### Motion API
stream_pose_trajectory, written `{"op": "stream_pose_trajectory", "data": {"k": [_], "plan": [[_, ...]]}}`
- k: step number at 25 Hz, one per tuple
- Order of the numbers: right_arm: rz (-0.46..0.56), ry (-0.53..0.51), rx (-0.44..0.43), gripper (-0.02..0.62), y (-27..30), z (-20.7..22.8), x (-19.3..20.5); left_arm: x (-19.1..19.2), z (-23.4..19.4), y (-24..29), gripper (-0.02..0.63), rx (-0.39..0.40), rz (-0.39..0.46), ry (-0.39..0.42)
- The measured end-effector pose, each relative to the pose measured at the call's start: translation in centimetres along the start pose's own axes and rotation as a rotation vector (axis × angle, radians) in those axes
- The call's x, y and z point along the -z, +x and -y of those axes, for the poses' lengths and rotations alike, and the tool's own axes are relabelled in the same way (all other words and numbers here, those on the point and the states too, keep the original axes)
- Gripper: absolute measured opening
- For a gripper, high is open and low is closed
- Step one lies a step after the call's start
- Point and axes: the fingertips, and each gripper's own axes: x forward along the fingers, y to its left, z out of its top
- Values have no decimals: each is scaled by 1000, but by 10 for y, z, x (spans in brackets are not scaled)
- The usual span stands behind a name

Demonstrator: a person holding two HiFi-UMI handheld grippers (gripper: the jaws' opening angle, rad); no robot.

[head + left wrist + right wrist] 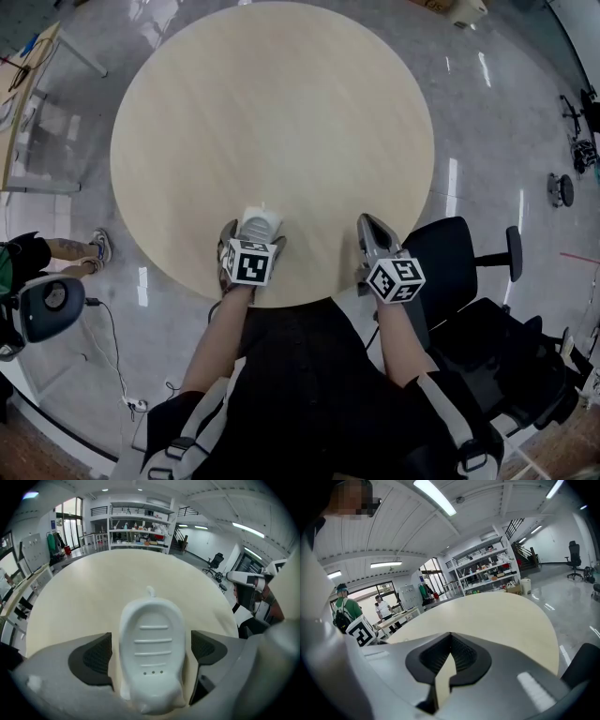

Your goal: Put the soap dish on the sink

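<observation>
The white ribbed soap dish (260,223) lies flat on the round pale wooden table (272,112), close to its near edge. My left gripper (253,236) straddles it from above. In the left gripper view the dish (150,620) sits between the dark pads (91,660), with a strip of table showing on each side, so the jaws stand open and off it. My right gripper (368,223) rests at the table's near edge to the right, apart from the dish. Its jaws (450,637) are shut with nothing in them. No sink shows in any view.
A black office chair (469,253) stands just right of the table edge by my right arm. Another chair (47,305) and a person's foot (98,246) are at the left. Shelving (136,527) stands across the room, and people (344,606) are by desks.
</observation>
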Motion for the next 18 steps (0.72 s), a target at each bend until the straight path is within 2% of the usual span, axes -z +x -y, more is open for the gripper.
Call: {"op": "stream_pose_trajectory", "data": {"k": [6, 11, 13, 14, 15, 17, 18], "plan": [[72, -22, -28, 6, -26, -3, -20, -25, -1, -50, 537, 30, 211, -89], [182, -47, -70, 6, -53, -9, -52, -62, 5, -109, 531, 27, 517, -96], [217, -53, -90, 6, -65, -13, -61, -72, 14, -131, 522, 39, 609, -89], [231, -55, -99, 6, -73, -15, -64, -73, 21, -142, 463, 44, 642, -84], [242, -57, -108, 6, -81, -18, -66, -74, 29, -152, 357, 46, 675, -77], [265, -64, -127, 6, -100, -23, -68, -74, 45, -173, 250, 40, 747, -67], [276, -70, -138, 6, -109, -26, -68, -73, 51, -183, 158, 29, 787, -71]]}}
